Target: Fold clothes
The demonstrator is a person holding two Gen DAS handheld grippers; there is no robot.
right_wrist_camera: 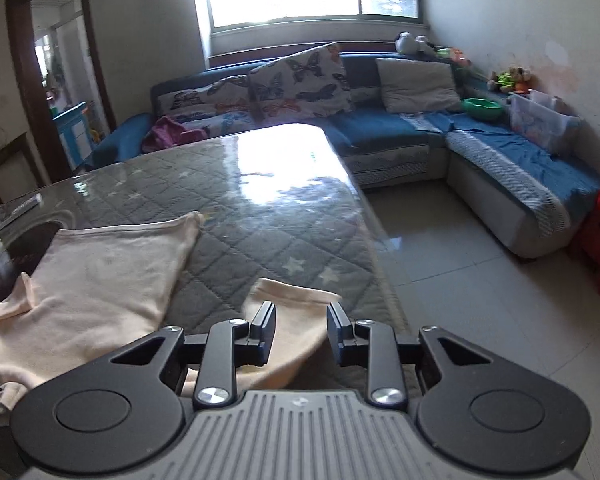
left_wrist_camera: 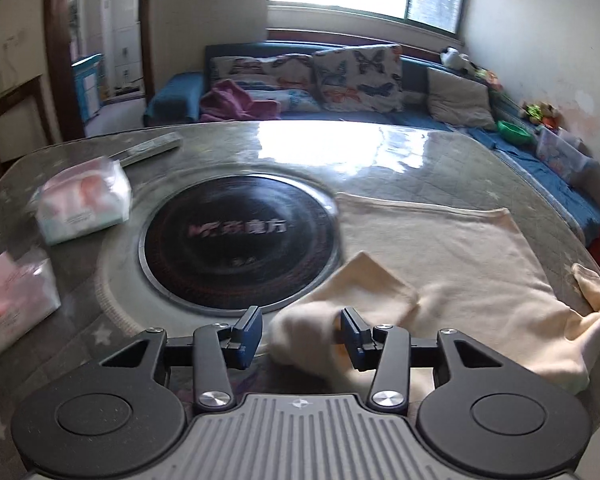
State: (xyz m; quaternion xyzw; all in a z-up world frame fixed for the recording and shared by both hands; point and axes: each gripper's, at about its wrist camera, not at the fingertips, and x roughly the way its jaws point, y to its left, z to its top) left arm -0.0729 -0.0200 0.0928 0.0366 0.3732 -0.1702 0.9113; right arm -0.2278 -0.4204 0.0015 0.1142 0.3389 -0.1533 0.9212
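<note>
The cream garment [left_wrist_camera: 440, 248] lies mostly spread on the worktop [right_wrist_camera: 260, 208], one sleeve turned in, so folding looks barely begun. Left gripper [left_wrist_camera: 302, 334] and right gripper [right_wrist_camera: 301, 326] hover with jaws apart over its near sleeves, gripping nothing.

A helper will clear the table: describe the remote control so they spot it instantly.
Start at the black round cooktop set into the table. Beyond it, at the far left edge, lies the remote control: long, thin, grey, unlike the two plastic-wrapped tissue packs nearer the camera.
</note>
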